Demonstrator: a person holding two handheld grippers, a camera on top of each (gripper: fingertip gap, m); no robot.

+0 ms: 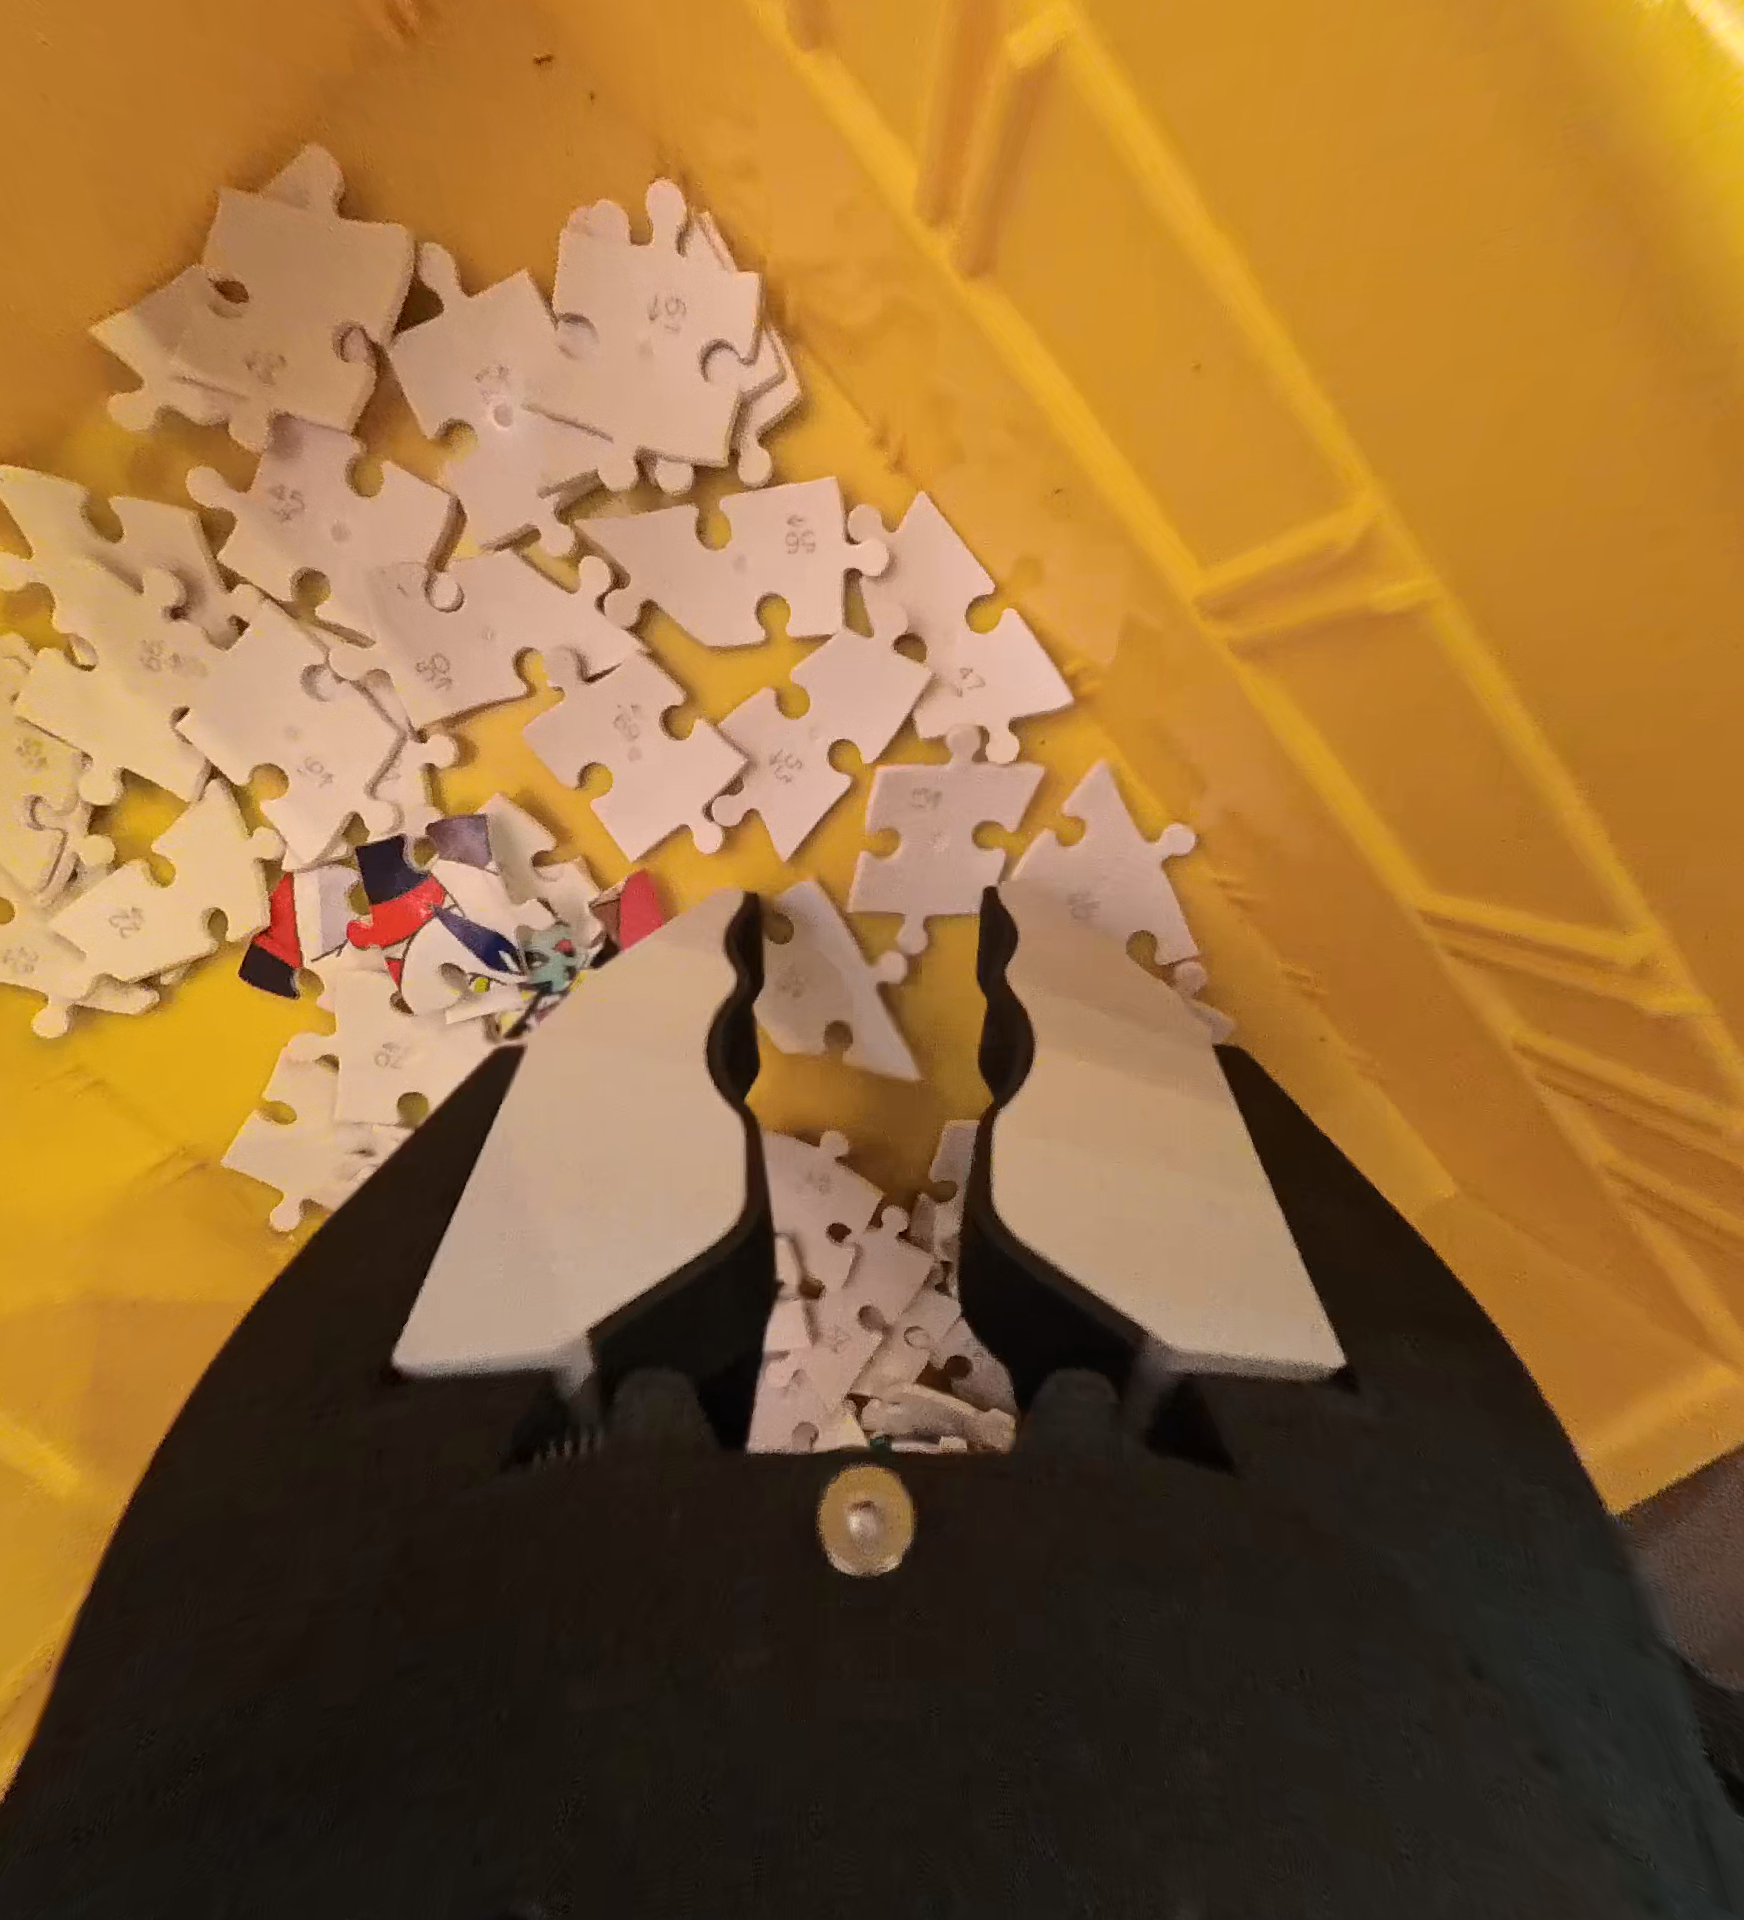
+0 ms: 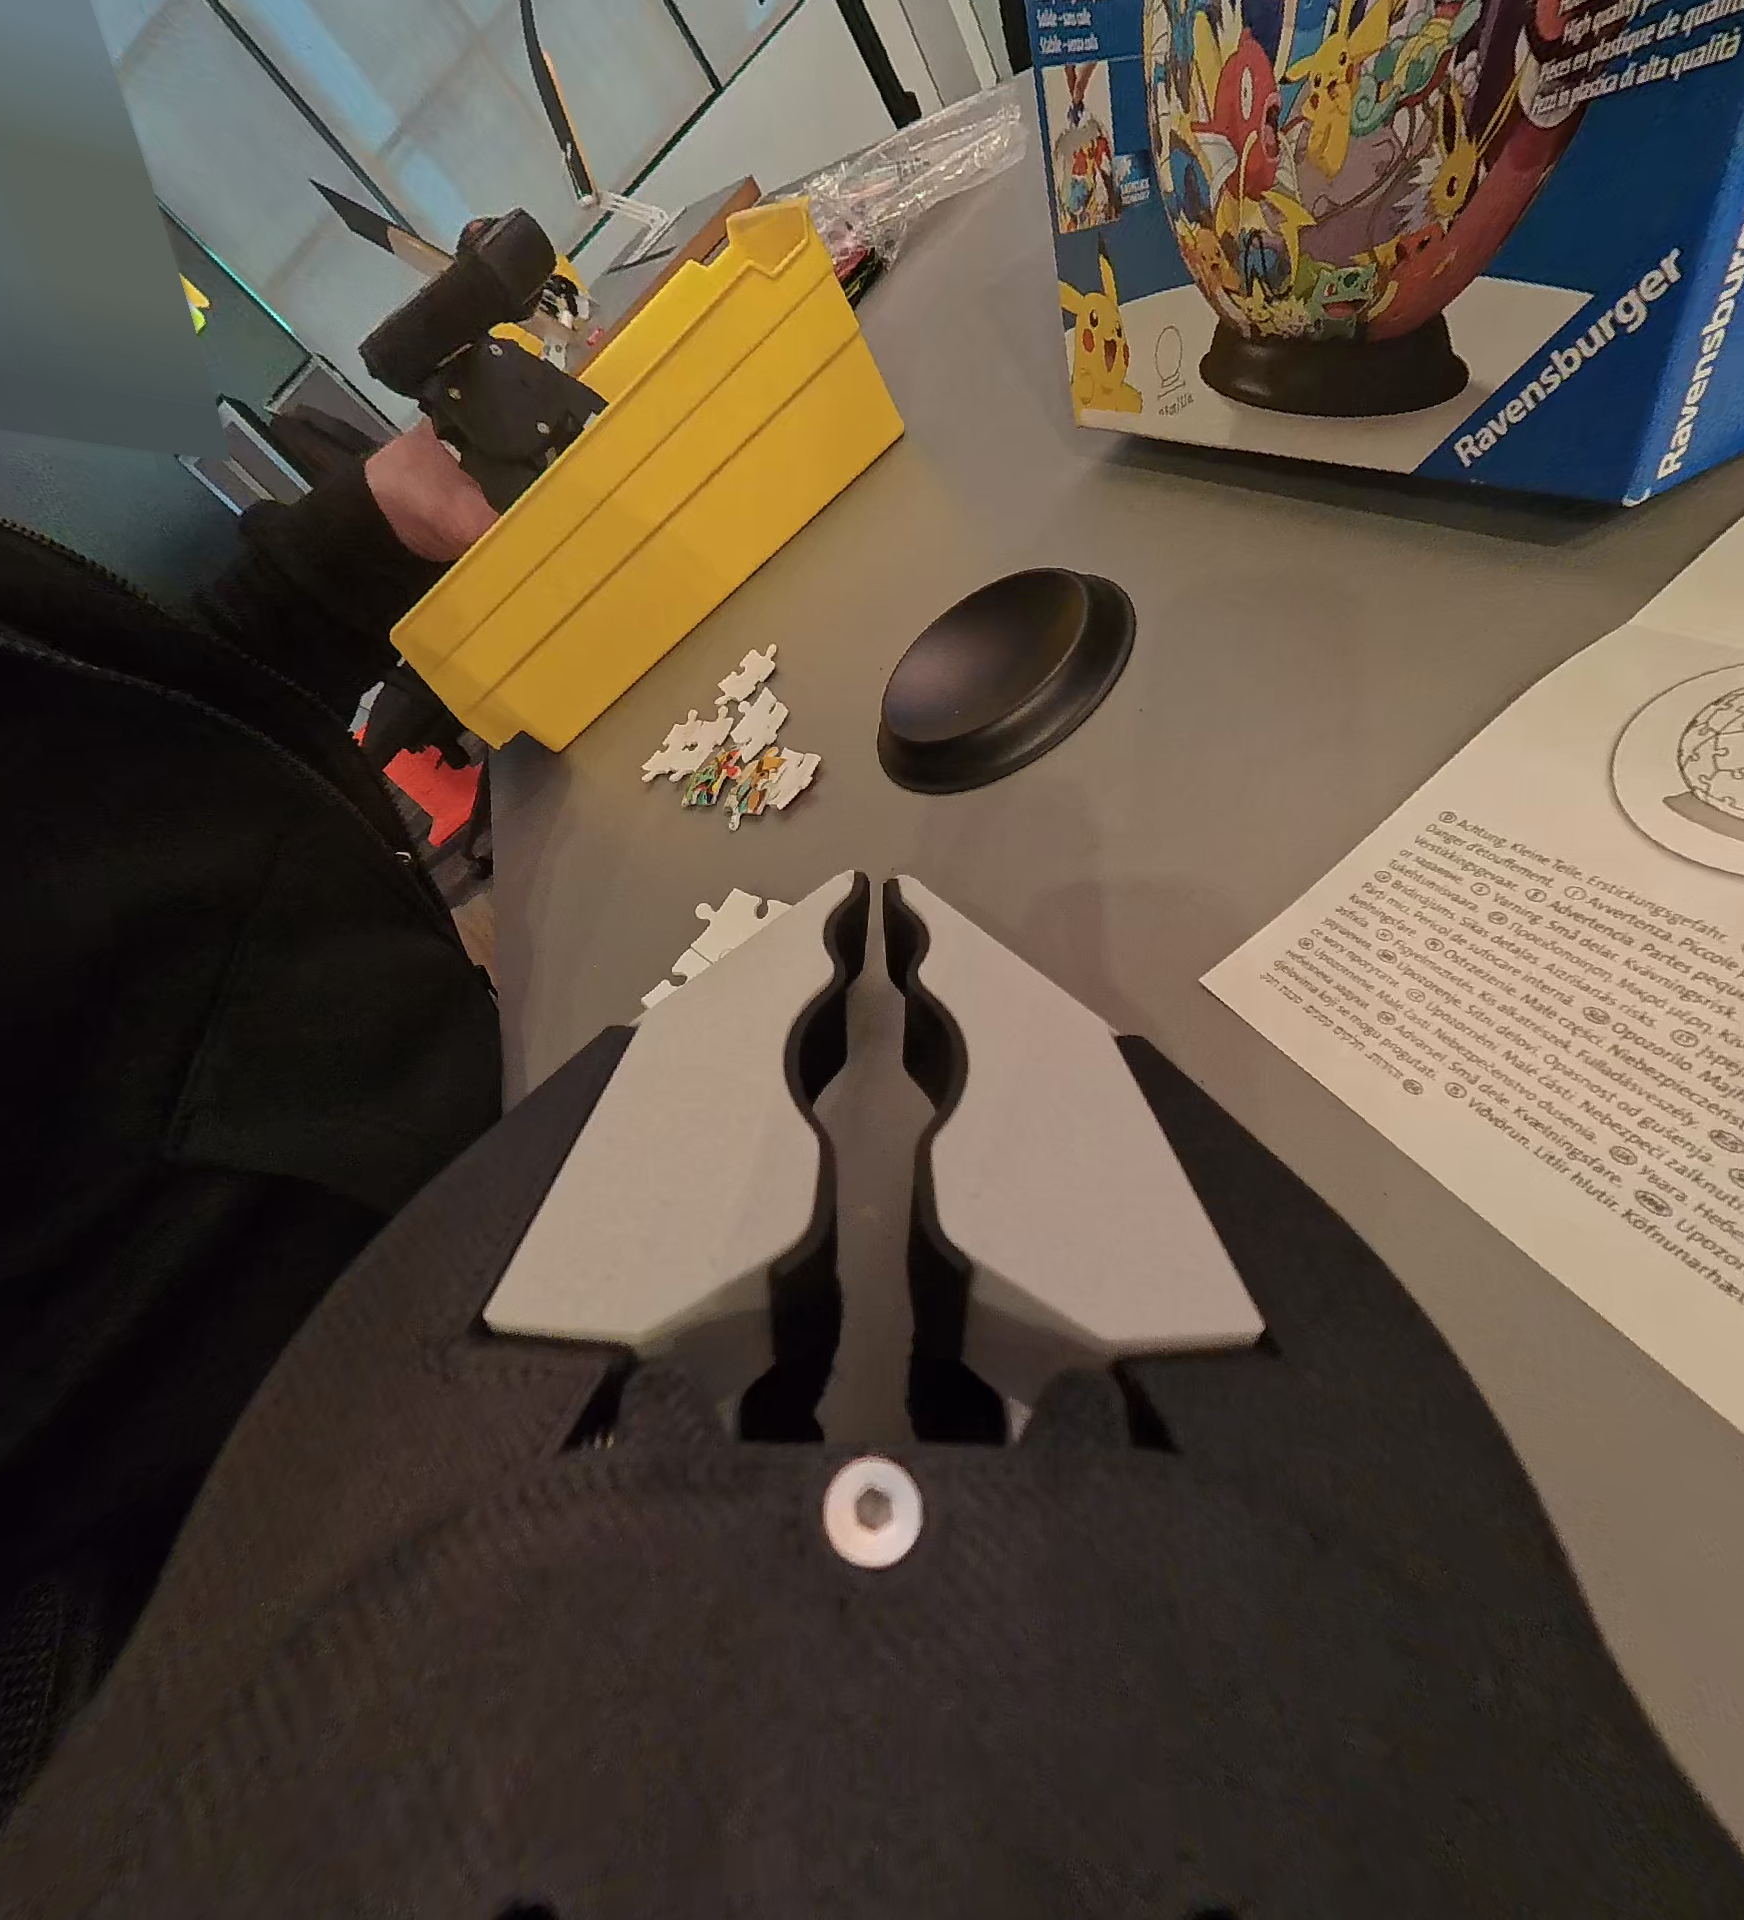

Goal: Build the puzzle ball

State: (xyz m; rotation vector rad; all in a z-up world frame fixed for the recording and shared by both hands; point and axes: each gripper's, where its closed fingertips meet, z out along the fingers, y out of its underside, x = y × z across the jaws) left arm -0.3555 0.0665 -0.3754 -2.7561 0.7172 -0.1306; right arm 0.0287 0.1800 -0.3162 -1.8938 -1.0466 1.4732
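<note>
A grey table (image 2: 1211, 644) carries a yellow bin (image 2: 681, 488) at its left edge, and just in front of the bin lies a small cluster of loose puzzle pieces (image 2: 733, 743), some white side up and some showing colour. Beside that cluster, to the right, sits a black round stand (image 2: 1003, 681); a blue puzzle box (image 2: 1419, 239) stands at the far right, a printed instruction sheet (image 2: 1574, 987) lies along the right edge, and crumpled clear plastic wrap (image 2: 909, 156) rests beyond the bin. A few more white pieces (image 2: 728, 925) lie flat near the front.
</note>
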